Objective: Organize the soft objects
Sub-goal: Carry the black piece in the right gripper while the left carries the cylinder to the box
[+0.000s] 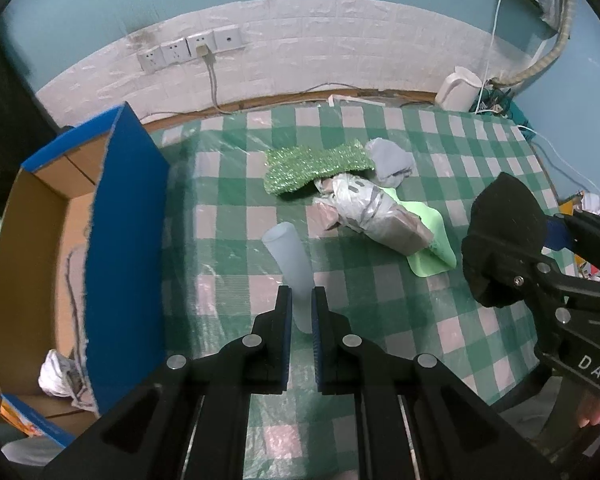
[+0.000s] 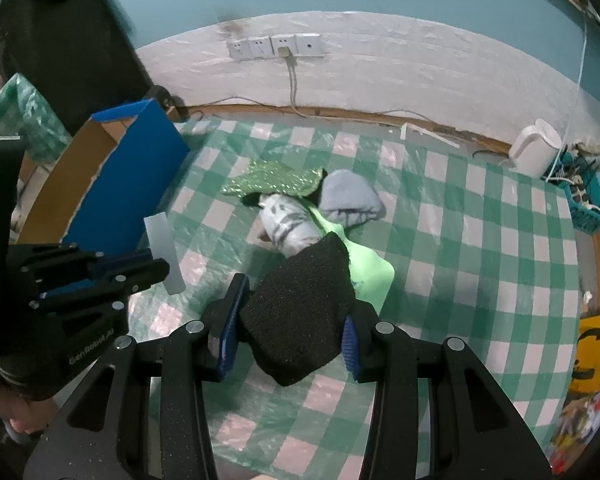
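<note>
My left gripper [image 1: 301, 308] is shut on a pale translucent soft tube [image 1: 290, 264], held above the checked table; it also shows in the right wrist view [image 2: 165, 248]. My right gripper [image 2: 292, 320] is shut on a black knitted cloth [image 2: 300, 312], seen at the right in the left wrist view [image 1: 500, 240]. On the table lie a sparkly green cloth [image 1: 316, 164], a grey-white wrapped bundle [image 1: 372, 212], a light green cloth [image 1: 432, 240] and a grey cloth [image 1: 392, 160]. A blue cardboard box [image 1: 128, 240] stands open at the left.
The box holds a crumpled white item [image 1: 60, 376]. A white kettle [image 2: 536, 152] stands at the table's far right corner by a teal basket [image 2: 584, 200]. The wall with sockets [image 1: 192, 48] runs behind the table.
</note>
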`<state>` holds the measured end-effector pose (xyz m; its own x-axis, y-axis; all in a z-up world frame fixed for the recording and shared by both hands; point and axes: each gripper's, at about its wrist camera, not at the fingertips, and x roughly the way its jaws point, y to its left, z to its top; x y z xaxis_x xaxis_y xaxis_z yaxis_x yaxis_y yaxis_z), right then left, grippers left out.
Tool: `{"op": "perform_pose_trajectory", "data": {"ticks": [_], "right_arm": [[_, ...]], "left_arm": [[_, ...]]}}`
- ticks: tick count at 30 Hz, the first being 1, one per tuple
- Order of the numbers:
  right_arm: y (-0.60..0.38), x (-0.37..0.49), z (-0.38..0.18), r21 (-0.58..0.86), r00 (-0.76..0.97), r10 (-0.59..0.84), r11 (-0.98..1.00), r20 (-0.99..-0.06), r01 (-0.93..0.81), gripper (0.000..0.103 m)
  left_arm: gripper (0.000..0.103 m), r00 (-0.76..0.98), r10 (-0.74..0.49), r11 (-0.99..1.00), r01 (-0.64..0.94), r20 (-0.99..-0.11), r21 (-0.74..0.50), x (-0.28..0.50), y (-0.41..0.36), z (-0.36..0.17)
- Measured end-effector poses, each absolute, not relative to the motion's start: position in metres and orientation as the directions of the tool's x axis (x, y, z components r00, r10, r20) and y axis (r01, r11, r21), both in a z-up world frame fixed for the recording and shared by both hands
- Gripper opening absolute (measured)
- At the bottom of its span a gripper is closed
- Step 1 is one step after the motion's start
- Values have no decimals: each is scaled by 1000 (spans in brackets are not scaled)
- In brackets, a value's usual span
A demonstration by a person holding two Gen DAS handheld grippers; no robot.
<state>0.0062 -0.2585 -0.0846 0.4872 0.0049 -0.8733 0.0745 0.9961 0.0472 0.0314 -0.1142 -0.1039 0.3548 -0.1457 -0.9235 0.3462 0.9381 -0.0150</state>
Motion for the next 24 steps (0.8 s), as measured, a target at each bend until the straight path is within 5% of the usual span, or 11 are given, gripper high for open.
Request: {"op": "perform_pose_trajectory", "data": {"ticks": [24], "right_arm": [[-188, 36, -46, 51, 550, 72, 997, -832, -54, 41]], "left_arm": [[9, 467, -148, 961, 276, -872, -15, 19, -46, -51]]}}
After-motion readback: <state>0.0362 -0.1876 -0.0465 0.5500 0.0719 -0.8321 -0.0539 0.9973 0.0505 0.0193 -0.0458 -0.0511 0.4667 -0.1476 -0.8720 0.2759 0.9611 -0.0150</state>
